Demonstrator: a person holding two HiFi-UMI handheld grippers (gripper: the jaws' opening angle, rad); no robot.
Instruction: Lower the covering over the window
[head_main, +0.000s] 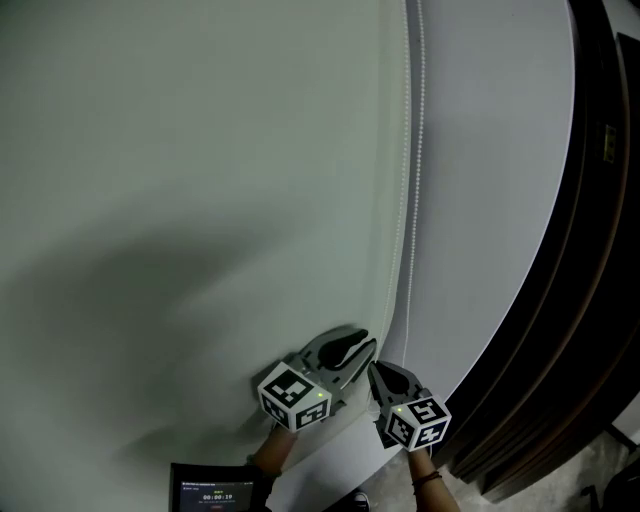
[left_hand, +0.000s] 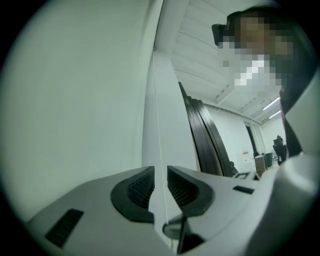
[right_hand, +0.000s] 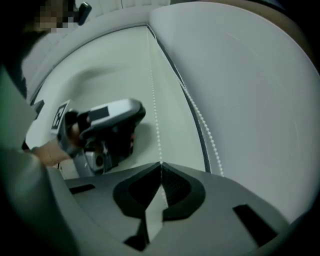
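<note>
A pale roller blind fills the left of the head view. Its white bead chain hangs along the blind's right edge. My left gripper sits at the chain low down, and my right gripper is just below and to its right. In the left gripper view the jaws stand apart, with the chain strand running through the gap untouched. In the right gripper view the jaws are shut on one bead strand. A second strand hangs free to the right, and the left gripper shows at the left.
A white wall strip lies right of the chain, and a dark curved frame runs down the right side. A small screen device sits at the bottom edge, below my left hand. Grey floor shows at the bottom right.
</note>
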